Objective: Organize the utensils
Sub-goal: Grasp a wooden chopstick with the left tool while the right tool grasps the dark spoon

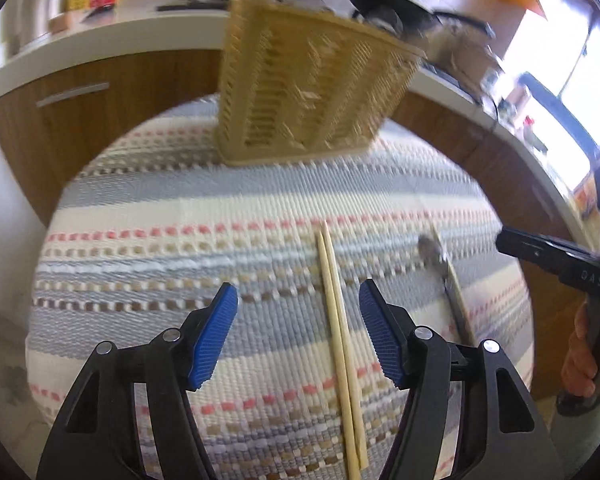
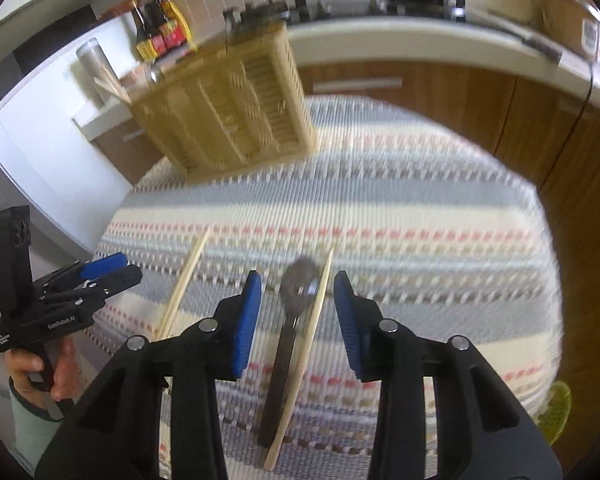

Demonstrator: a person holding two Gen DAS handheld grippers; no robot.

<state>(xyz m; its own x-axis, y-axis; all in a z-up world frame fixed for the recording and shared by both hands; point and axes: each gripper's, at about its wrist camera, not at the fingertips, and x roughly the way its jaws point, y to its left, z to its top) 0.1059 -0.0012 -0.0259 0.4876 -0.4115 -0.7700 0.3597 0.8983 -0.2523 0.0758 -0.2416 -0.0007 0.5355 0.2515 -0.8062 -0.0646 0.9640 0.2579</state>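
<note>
The left hand-held gripper (image 1: pixel 298 306) hangs spread wide above the striped cloth (image 1: pixel 180 208) on the worktop, holding nothing; a pair of chopsticks (image 1: pixel 340 344) lies on the cloth between its blue pads (image 1: pixel 216 332), nearer the right one. The right hand-held gripper (image 2: pixel 296 300) is likewise spread and empty, with a dark spoon (image 2: pixel 292 312) and a single pale chopstick (image 2: pixel 306 356) lying side by side between its fingers. At the far edge of the cloth stands a woven basket (image 1: pixel 300 88); wooden sticks rise from one corner, and the rest of its contents cannot be told.
</note>
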